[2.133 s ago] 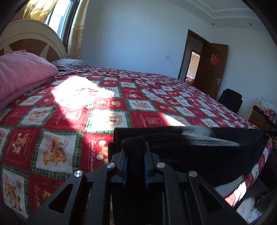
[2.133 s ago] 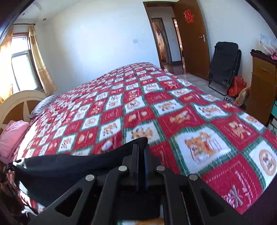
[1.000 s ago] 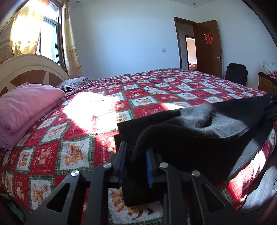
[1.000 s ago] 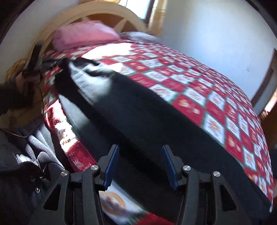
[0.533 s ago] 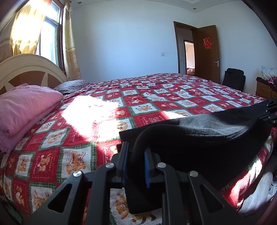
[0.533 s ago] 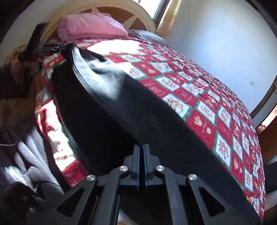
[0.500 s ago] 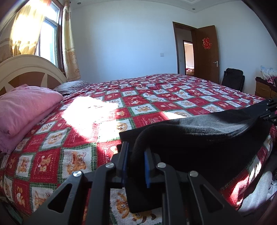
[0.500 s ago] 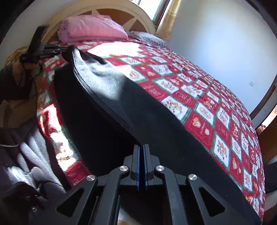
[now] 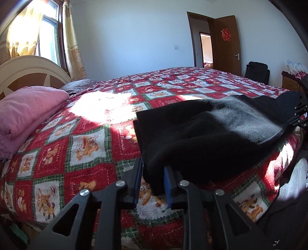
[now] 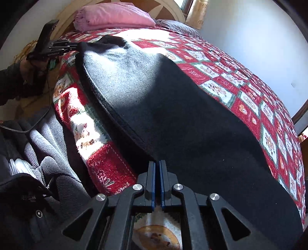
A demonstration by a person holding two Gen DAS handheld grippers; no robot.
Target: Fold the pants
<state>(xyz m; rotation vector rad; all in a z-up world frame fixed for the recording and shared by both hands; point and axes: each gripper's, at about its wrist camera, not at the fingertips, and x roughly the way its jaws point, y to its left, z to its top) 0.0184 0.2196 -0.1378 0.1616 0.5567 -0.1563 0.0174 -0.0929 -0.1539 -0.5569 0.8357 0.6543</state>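
The left claw (image 9: 152,180), its jaws just eased wider, has a fold of the black pants (image 9: 211,130) between its pads. The pants stretch across the bed (image 9: 86,150) edge to the right claw (image 10: 156,184), pressed together on their hem.

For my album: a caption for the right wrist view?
Right tongs pinch black pants stretched over a red patchwork quilt.

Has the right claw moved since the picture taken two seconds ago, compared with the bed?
Yes. The right claw then faced the door across the quilt; now it faces the pink blanket by the headboard, shut on the black pants.
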